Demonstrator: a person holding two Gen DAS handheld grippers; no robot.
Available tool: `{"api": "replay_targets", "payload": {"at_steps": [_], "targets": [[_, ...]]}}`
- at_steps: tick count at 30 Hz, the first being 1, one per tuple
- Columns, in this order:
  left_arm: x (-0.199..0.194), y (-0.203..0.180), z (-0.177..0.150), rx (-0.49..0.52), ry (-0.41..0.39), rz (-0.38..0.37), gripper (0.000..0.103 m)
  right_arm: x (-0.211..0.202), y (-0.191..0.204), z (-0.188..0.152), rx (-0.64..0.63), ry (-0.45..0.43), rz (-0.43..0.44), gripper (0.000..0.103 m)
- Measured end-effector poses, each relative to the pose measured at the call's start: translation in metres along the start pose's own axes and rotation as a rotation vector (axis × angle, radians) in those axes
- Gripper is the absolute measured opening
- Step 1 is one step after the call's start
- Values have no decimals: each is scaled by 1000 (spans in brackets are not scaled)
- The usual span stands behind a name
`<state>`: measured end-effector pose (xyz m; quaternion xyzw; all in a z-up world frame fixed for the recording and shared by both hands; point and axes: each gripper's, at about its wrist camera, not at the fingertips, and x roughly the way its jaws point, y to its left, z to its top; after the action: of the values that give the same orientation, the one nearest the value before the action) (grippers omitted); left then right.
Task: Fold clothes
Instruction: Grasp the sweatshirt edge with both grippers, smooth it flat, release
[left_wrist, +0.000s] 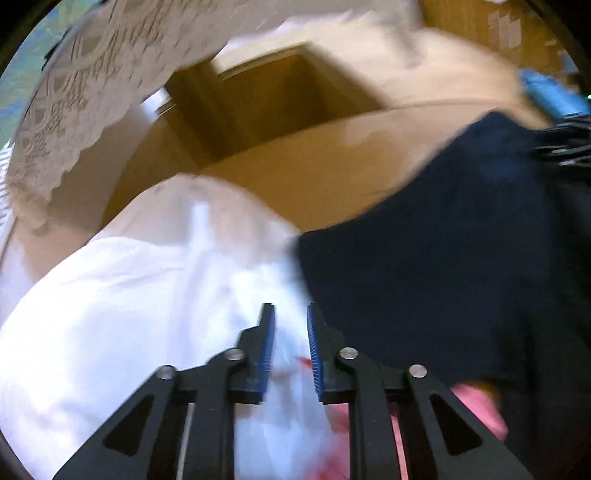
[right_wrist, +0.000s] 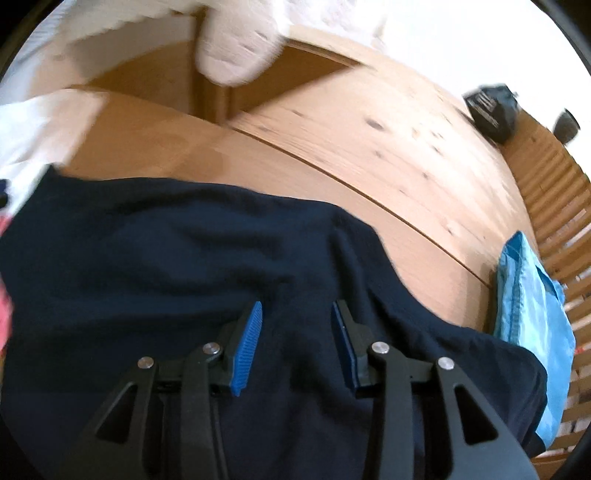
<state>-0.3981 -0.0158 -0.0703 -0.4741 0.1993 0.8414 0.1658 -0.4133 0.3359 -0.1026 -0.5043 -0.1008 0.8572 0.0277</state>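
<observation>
Spread over the lower half of both frames on the pale wooden table (right_wrist: 388, 155), the dark navy cloth garment (right_wrist: 177, 266) lies free, apparently for folding: the right gripper (right_wrist: 297, 332) gapes half-wide above it, while the left gripper (left_wrist: 290, 332), narrowly parted over white cloth (left_wrist: 129, 295), grips nothing.

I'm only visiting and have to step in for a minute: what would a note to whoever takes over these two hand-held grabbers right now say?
Left gripper: jaws apart, nothing pinched, above the white garment.
Right gripper: jaws wide apart, empty, above the navy garment.
Where things are: the navy garment lies spread and wrinkled on the wooden table, beside the white one; something pink shows by them. A light blue folded cloth sits at the table's right edge.
Done: possibly the blue cloth only.
Left: navy and white garments show no neat fold yet; the left view is blurred.
</observation>
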Motion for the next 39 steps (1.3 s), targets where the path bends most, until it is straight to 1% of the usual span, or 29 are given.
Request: {"api": "replay_targets", "payload": {"at_steps": [1,2,4,6,8,9,10,11,12,13,14,16,18,19,20,22,24,25,27,29,32,33,34,35,37,38,39], "targets": [[-10,-16,-7,31,-9,-91,22,-12,3,-11,-13,-7,20,38],[-14,-30,-11,69,-11,-121,23,-25,6,-22,-25,-15,39,38],[-17,-56,-17,144,-12,-136,23,-50,12,-44,-50,-29,78,38],[-9,-70,-17,178,-1,-152,23,-68,2,-75,-15,-18,97,38],[12,-73,-7,184,18,-145,23,-81,-14,-109,27,1,104,38],[23,-74,-2,188,29,-139,23,-88,-27,-129,59,15,90,38],[34,-78,-1,209,41,-88,23,-95,-42,-151,98,31,71,38],[44,-82,-2,236,55,-20,26,-101,-58,-172,144,47,51,38],[47,-78,-2,230,60,-3,27,-108,-74,-194,190,62,32,38],[48,-70,-1,212,62,-4,29,-115,-90,-215,236,77,12,38],[49,-62,-3,201,67,16,32,-122,-104,-234,277,87,-10,38],[49,-46,-7,180,79,60,41,-135,-131,-271,357,107,-53,38],[40,-34,-12,121,74,27,35,-150,-150,-302,445,121,-64,38],[32,-30,-16,94,60,2,27,-157,-160,-318,494,131,-60,38],[20,-29,-20,78,39,-27,26,-162,-164,-331,527,137,-47,39],[-2,-35,-29,42,7,-135,26,-173,-172,-352,565,142,-34,39],[-21,-43,-40,13,-11,-236,28,-171,-173,-356,563,144,-30,39],[-26,-49,-46,17,-7,-257,28,-162,-173,-349,564,147,-33,39],[-29,-59,-46,36,5,-263,28,-139,-169,-338,567,153,-18,40],[-27,-58,-47,35,13,-257,28,-120,-164,-328,561,163,14,40],[-25,-58,-49,19,14,-246,28,-111,-153,-324,507,167,-16,39],[-25,-57,-50,15,18,-236,28,-112,-151,-324,495,166,-13,34],[-27,-55,-53,15,25,-232,28,-114,-148,-325,486,164,-5,10],[-24,-59,-54,15,32,-228,28,-113,-147,-325,474,173,-8,3],[-15,-68,-55,16,48,-220,28,-118,-148,-329,455,172,-52,3],[-12,-70,-55,11,55,-232,28,-121,-152,-333,471,167,-50,3],[-7,-73,-56,6,62,-252,28,-122,-157,-337,497,163,-30,3]]}}
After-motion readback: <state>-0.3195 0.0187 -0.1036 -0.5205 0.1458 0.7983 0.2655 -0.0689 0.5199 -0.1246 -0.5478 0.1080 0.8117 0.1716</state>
